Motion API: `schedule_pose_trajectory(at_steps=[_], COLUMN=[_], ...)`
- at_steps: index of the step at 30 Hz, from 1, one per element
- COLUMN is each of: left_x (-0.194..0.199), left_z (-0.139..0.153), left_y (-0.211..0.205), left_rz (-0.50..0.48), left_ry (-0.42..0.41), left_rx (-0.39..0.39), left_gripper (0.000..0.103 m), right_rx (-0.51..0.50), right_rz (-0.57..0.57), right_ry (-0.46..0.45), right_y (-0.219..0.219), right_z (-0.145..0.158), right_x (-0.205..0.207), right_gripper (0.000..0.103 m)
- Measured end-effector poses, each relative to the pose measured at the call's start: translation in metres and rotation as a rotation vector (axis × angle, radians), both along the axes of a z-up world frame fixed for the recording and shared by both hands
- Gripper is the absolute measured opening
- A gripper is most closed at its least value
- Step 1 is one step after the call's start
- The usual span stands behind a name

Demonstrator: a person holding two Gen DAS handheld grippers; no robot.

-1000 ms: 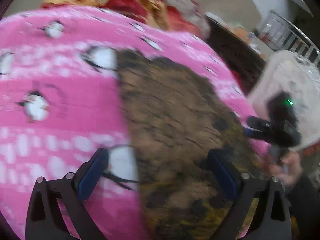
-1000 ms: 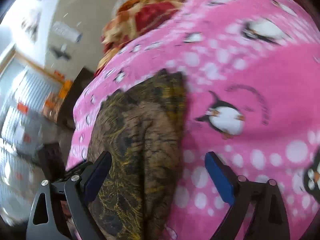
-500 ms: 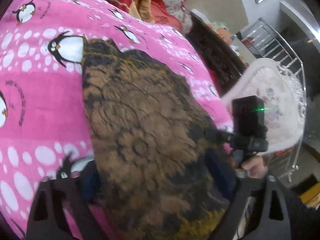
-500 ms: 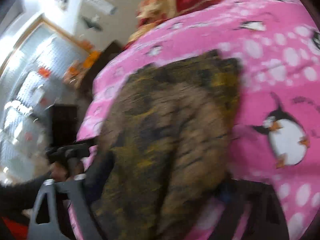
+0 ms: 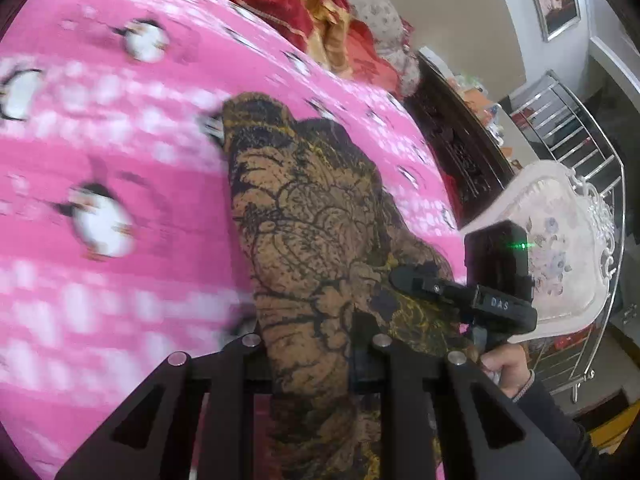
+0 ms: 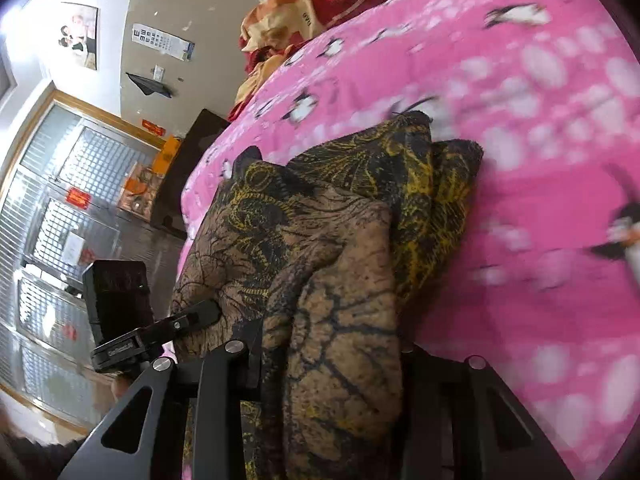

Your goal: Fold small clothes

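Observation:
A brown garment [image 5: 304, 216] with black and yellow floral print lies on the pink penguin blanket [image 5: 100, 160]. My left gripper [image 5: 308, 356] is shut on the garment's near edge, cloth bunched between its fingers. My right gripper [image 6: 332, 364] is shut on the same garment [image 6: 320, 248], whose near part is lifted and wrinkled. In the left wrist view the right gripper [image 5: 460, 292] shows at the garment's right side. In the right wrist view the left gripper [image 6: 160, 328] shows at its left side.
A red and gold quilt [image 5: 296, 12] is heaped at the far end of the bed. A dark wooden cabinet [image 5: 452, 136], a white ornate chair back [image 5: 560, 248] and a metal rack [image 5: 568, 128] stand beyond the bed's right edge. A glass door [image 6: 60, 200] is left.
Both grippers went from open over the garment to shut on its near edge. The near edge is now lifted and bunched, and the cloth has wrinkled.

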State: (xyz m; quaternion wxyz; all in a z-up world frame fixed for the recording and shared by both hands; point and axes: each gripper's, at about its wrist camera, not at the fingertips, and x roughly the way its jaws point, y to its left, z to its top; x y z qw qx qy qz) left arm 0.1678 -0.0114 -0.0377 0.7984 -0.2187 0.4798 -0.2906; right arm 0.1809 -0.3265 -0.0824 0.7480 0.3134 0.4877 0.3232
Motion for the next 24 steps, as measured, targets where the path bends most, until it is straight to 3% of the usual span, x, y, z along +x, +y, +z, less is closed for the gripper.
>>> schedule_pose_trajectory(at_steps=[4,8,10,13,16,18,19,21,24], left_x=[0.004,-0.002,-0.004,-0.009,-0.024,-0.034,-0.040,-0.045,-0.029], left_z=[0.002,-0.013,-0.020,-0.021,-0.006,0.010,0.021,0.041,0.054], left_y=[0.064,0.092,0.090,0.084,0.084,0.092,0.096,0.097,0.084], left_rz=[0.071,0.091,0.107,0.131,0.144,0.168,0.190,0.242,0.300], left_ry=[0.012,0.032,0.023,0.000,-0.046,-0.104,-0.143,-0.210,-0.225], left_rx=[0.031,0.046,0.065,0.063,0.135,0.178,0.193,0.207,0.237], left_gripper=[0.019,0.024,0.038,0.046,0.051,0.052,0.058,0.072,0.075], right_rx=[0.051,0.041,0.052,0.067,0.028,-0.102,-0.180,-0.322,-0.496], right_rz=[0.053,0.071,0.051,0.019,-0.043,-0.046,-0.034,0.040,0.196], right_ry=[0.003,-0.020,-0.011,0.038,0.033,-0.040,-0.092,-0.265,-0.493], right_y=[0.052,0.092,0.087,0.078,0.058,0.049,0.049,0.063,0.112], right_z=[-0.006,-0.009,-0.014,-0.014,0.008,0.034,0.047,0.079,0.104], right_x=[0.000,0.008,0.008,0.005,-0.016,-0.039,-0.051,-0.083,-0.116], right_gripper=[0.037,0.037,0.036,0.041,0.053,0.058,0.058,0.058,0.060])
